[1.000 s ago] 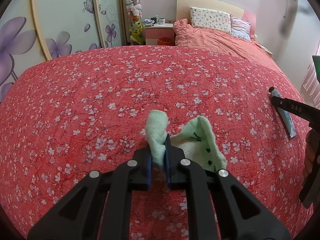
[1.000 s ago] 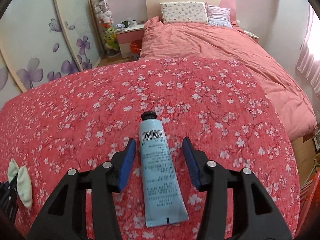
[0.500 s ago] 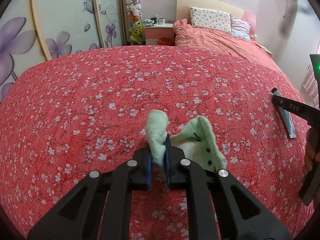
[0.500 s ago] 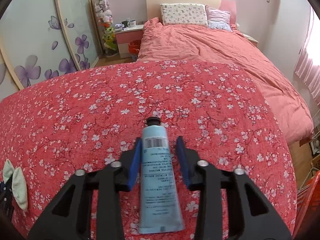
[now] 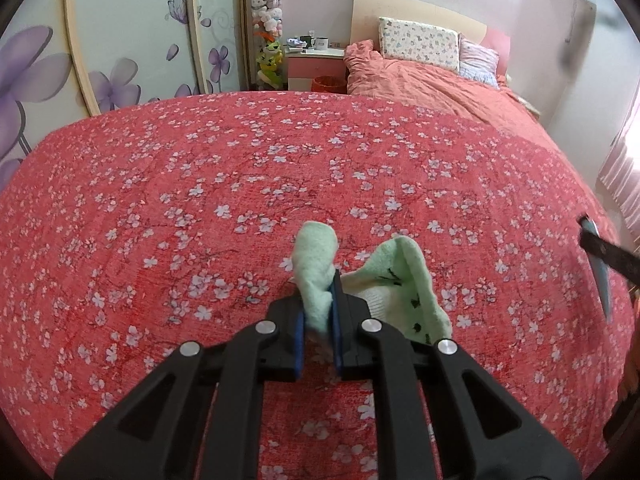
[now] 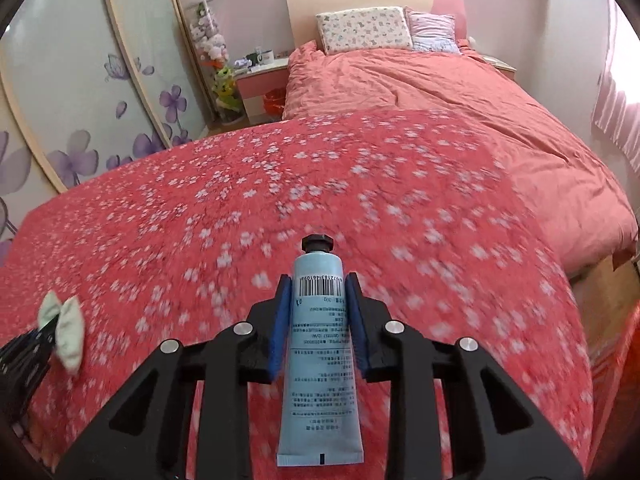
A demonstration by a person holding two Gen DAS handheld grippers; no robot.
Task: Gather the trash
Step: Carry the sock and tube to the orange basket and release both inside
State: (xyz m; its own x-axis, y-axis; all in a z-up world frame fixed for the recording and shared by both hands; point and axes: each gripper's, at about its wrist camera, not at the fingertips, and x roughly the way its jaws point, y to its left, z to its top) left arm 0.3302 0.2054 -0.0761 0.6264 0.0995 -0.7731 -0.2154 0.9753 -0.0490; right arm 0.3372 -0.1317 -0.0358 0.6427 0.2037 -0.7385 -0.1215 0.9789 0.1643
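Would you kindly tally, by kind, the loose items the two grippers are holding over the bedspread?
Green sock: 1, in the left gripper
Blue tube: 1, in the right gripper
Total: 2

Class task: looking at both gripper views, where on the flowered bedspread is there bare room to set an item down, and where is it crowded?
The flowered bedspread lies bare from the green sock in the left hand-held gripper back to the pink duvet. Crowding is only nearest the cameras: the right hand-held gripper holds the blue tube.
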